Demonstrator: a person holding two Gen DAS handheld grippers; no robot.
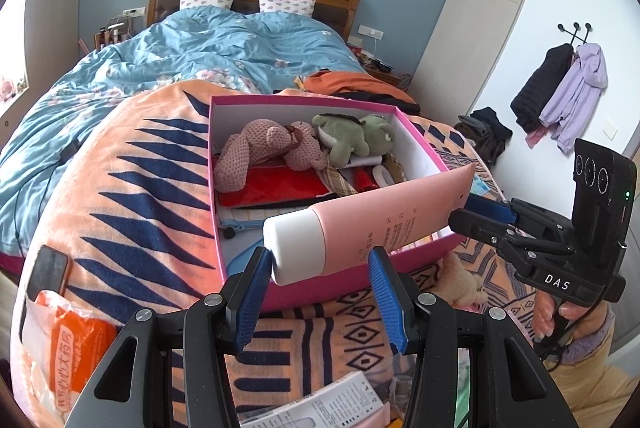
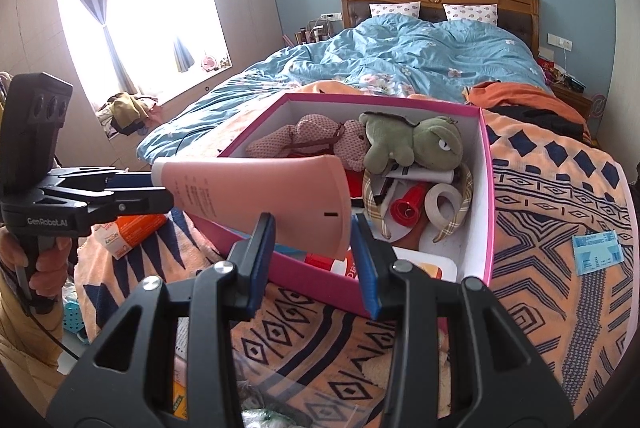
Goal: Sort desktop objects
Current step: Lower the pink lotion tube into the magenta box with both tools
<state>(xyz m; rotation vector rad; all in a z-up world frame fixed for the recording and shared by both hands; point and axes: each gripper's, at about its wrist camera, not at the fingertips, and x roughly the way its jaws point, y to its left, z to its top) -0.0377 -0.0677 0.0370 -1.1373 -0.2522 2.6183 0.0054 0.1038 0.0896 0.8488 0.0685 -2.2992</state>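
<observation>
**Aloft over the box: a pink tube held at both ends**

Midair above a pink box [image 1: 256, 292] on the bed, a pink tube [image 1: 384, 212] with a white cap [image 1: 292, 248] spans two hand-held grippers. The left gripper [image 1: 320, 268] has its blue pads clamped on the cap end, the cap sitting squarely between the fingers. The right gripper [image 2: 312, 240] closes on the tube's flat crimped tail, which in its own view stands on edge between the pads; from the left wrist view the same gripper [image 1: 472, 206] reaches in from the right, meeting the tail at its tip, though how firmly the pads press there is hard to judge. The tube lies roughly level, slanting slightly, over the near edge of the box, clear of its contents. Inside the box lie a pink knitted toy [image 1: 272, 152], a green plush frog [image 2: 412, 140], a roll of tape [image 2: 442, 206] and a red cylinder [image 2: 408, 210]. The box rests on an orange and navy patterned blanket [image 1: 140, 188], with a blue floral quilt [image 2: 400, 52] behind it. A phone [image 1: 48, 270] lies on the blanket to the left.
</observation>
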